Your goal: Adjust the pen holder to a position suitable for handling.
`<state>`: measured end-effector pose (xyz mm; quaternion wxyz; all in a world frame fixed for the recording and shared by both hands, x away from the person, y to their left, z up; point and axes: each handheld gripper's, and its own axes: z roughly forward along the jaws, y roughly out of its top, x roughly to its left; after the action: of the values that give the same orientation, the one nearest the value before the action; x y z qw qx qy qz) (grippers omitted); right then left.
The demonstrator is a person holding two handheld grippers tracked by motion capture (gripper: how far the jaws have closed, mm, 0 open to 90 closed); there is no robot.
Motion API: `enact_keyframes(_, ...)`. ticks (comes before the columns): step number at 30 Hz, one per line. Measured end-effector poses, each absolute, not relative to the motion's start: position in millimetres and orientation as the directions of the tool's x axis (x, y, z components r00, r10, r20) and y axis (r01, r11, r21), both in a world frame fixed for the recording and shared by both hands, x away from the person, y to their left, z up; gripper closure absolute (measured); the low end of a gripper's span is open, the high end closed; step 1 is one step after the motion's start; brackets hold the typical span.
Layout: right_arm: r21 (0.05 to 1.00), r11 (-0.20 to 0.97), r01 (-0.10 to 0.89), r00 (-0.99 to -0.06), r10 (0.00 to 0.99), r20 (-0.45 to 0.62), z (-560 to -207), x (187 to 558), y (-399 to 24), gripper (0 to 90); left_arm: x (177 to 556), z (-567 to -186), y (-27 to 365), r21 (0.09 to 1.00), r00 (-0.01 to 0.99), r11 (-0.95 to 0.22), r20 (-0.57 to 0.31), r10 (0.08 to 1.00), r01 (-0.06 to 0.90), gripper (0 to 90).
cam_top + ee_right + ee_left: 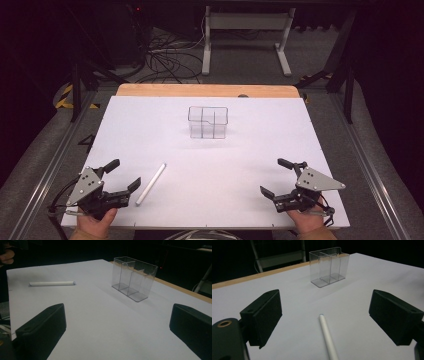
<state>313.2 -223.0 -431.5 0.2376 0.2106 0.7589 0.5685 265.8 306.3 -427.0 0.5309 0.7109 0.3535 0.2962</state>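
Left gripper (121, 174), lower left of frame, jaws spread wide, empty; right gripper (276, 176) likewise. White stick (150, 183) looks light, stiff, prone to roll: grip mid-length, crosswise.

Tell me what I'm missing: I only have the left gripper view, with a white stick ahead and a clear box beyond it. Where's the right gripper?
Observer: The right gripper sits open near the table's front right corner, holding nothing.
Operator: Is the white stick touching the left gripper?
Observer: No. In the high view it lies just right of the left gripper, apart from its jaws, angled toward the table's middle.
Operator: How is the clear box divided?
Observer: From above, one wall runs front to back, and another splits the left part, making three compartments, all empty.
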Motion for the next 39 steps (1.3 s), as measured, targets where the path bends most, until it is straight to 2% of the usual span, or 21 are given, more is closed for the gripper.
enact_keyframes(22, 0.965, 0.260, 0.038, -0.799, 0.587, -0.126, -430, 314, -222, 1.5, 264, -426, 306, 0.964, 0.558, -0.195, 0.065, 0.827, 0.178, 12.2)
enact_keyframes(39, 0.948, 0.314, 0.057, -0.806, 0.574, -0.142, -405, 338, -210, 1.5, 263, -425, 306, 0.965, 0.555, -0.194, 0.066, 0.829, 0.176, 12.2)
